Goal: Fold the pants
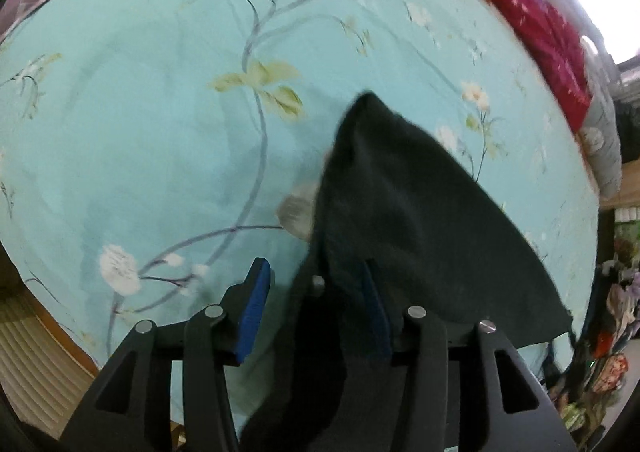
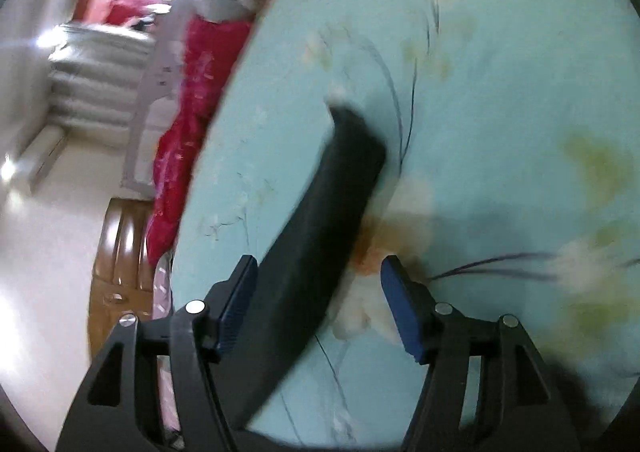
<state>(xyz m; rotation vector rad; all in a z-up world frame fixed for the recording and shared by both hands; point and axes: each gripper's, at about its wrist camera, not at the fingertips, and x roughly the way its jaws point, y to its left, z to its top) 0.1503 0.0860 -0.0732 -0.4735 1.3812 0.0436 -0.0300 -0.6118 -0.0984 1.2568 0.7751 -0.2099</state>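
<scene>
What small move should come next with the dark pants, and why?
Probably close the right gripper on the pants. Its jaws stand open around the dark cloth lying on the teal sheet. The left gripper is also open, with cloth draped over one finger, so nothing is held yet.

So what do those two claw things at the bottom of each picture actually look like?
Both look alike. The left gripper and the right gripper each have two angular matte-black fingers with triangular cut-outs, joined by round silver pins. The fingertips carry flat, ribbed blue pads. No cables, markings or sleeves show.
</scene>
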